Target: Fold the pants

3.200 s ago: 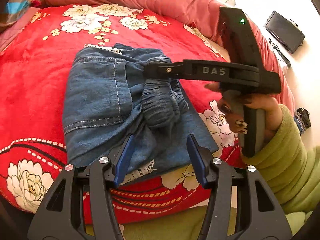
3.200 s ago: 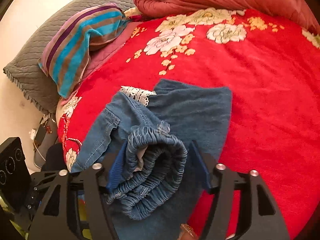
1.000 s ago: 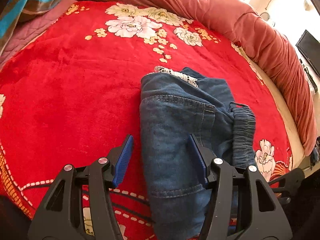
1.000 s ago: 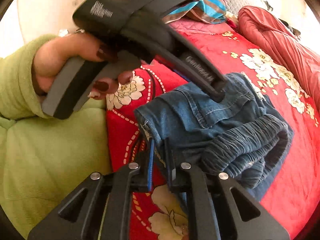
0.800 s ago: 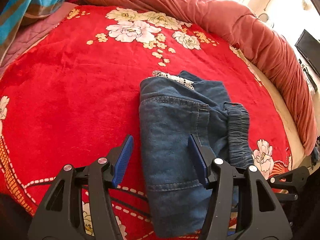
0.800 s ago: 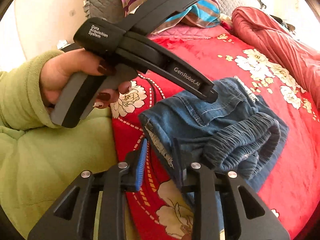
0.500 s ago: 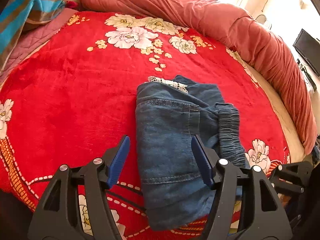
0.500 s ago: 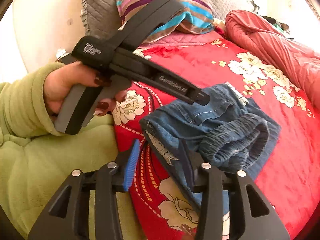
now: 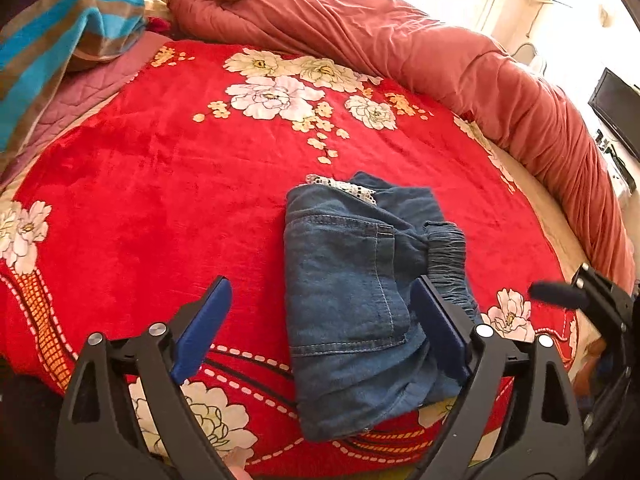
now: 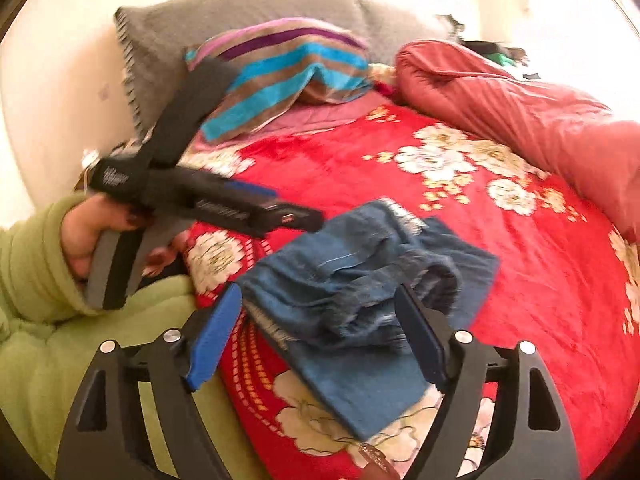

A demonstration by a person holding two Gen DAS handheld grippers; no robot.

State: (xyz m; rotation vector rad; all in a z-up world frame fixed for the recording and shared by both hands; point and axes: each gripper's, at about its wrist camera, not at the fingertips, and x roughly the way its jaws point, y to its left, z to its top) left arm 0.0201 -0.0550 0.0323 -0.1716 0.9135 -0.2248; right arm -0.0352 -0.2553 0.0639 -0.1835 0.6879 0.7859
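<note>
Left wrist view has the big red plush bedspread with white flowers [image 9: 160, 184] filling most of the shot, loads of bare room to the left and far side. A rolled salmon-pink quilt [image 9: 460, 68] walls off the far and right edges, and a blue-and-brown striped pillow [image 9: 60, 28] sits at the top left corner. The folded blue denim pants [image 9: 352, 292] lie near the bed's front edge, elastic waistband bunched on the right. The left gripper [image 9: 320, 332] hovers over them, fingers spread wide and holding nothing. In the right wrist view, the right gripper [image 10: 316, 340] is also spread apart and empty, with the pants [image 10: 360, 280] beyond it.
</note>
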